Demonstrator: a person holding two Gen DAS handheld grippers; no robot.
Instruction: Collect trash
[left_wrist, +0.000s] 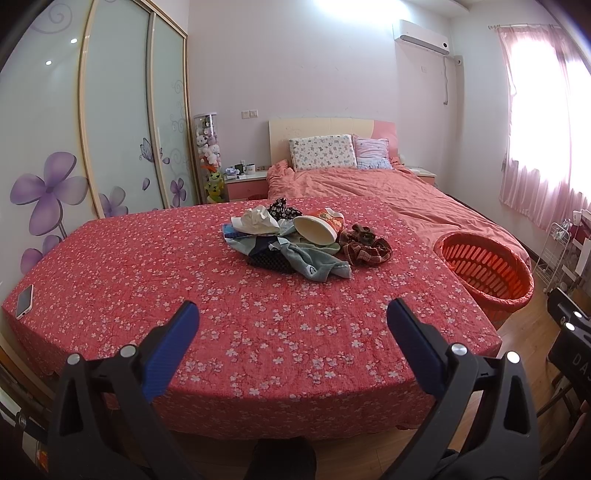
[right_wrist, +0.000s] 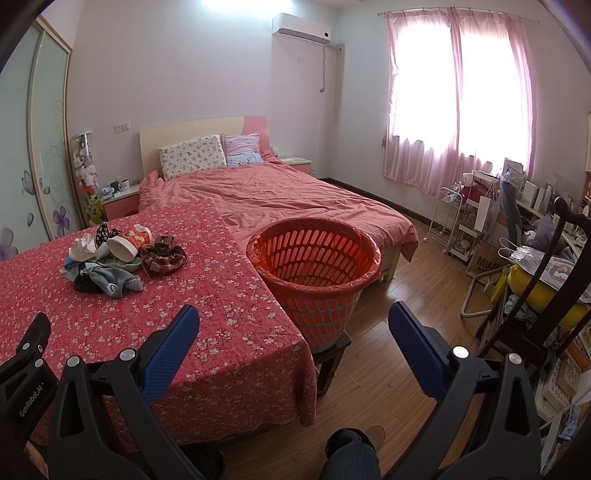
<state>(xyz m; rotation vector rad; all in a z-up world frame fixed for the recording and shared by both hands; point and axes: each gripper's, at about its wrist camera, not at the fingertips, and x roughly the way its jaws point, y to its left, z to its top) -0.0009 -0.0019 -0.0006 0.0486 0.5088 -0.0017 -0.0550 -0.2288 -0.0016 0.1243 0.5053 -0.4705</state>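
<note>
On the flowered table, we have collected nothing yet.
Going left to right: our left gripper (left_wrist: 293, 317) stands wide open and empty, short of the pile (left_wrist: 295, 240); the crumpled tissue (left_wrist: 256, 219) and instant-noodle cup (left_wrist: 319, 229) lie mid-table among cloths, the cup on its side, long axis roughly level, mouth toward us and leftward; the orange basket (right_wrist: 314, 273) waits unfilled beside the table's right edge; our right gripper (right_wrist: 293, 317) gapes empty too.

Non-task: phone (left_wrist: 24, 301) at counter's (left_wrist: 147, 280) left edge. Bed (right_wrist: 280, 199) behind it with two pillows (right_wrist: 192, 155). Wardrobe (left_wrist: 110, 110) on left wall. AC unit (right_wrist: 301, 25), pink curtains (right_wrist: 458, 99), wire rack (right_wrist: 448, 218) on far right.
</note>
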